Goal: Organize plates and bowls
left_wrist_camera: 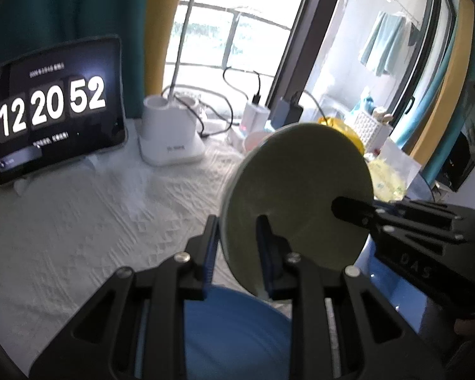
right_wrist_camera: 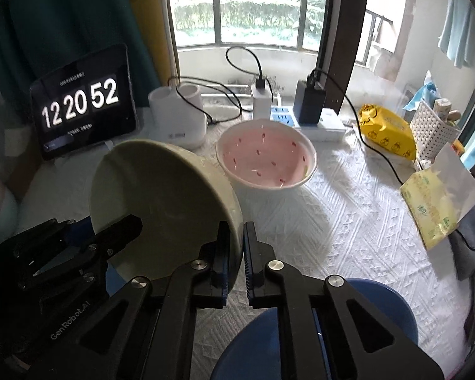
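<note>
Pale green bowl [right_wrist_camera: 161, 202], tilted on edge above the blue plate [right_wrist_camera: 380, 310], rim pinched by both left gripper [left_wrist_camera: 237, 247] and right gripper [right_wrist_camera: 236, 259].

pale green bowl [right_wrist_camera: 161, 202], white bowl [right_wrist_camera: 266, 155] that's pink inside with little red flecks, blue plate [right_wrist_camera: 380, 310] at 6 o'clock, white diamond-textured cloth [right_wrist_camera: 332, 221] on the counter, yellow bag [right_wrist_camera: 386, 129] at 2 o'clock
</note>
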